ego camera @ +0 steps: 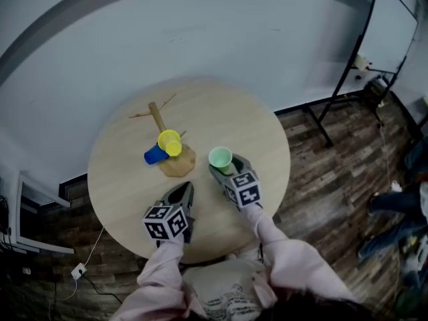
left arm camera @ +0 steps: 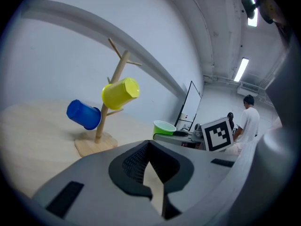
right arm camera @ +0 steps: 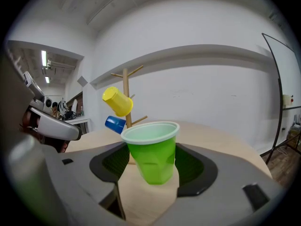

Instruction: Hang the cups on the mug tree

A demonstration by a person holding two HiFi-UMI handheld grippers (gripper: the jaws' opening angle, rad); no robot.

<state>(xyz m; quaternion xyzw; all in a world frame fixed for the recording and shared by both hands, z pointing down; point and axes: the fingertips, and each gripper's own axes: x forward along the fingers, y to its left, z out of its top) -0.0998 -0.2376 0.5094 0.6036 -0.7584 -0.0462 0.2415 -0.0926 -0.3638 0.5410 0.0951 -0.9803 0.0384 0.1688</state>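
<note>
Right tool [ego camera: 229, 170] clamps the green cup [right arm camera: 151, 157] upright, clear of the table [ego camera: 120, 179] near the mug tree [ego camera: 158, 118], likely for tipping onto a free peg; left tool [left arm camera: 149, 147], jaws together, carries nothing.

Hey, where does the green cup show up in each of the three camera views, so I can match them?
Head view: green cup just right of centre, at the tip of the right gripper.
Left gripper view: centre-right, only its upper part showing.
Right gripper view: front and centre, clamped between the jaws.
Shared landmark: the mug tree holding the yellow cup and blue cup.
</note>
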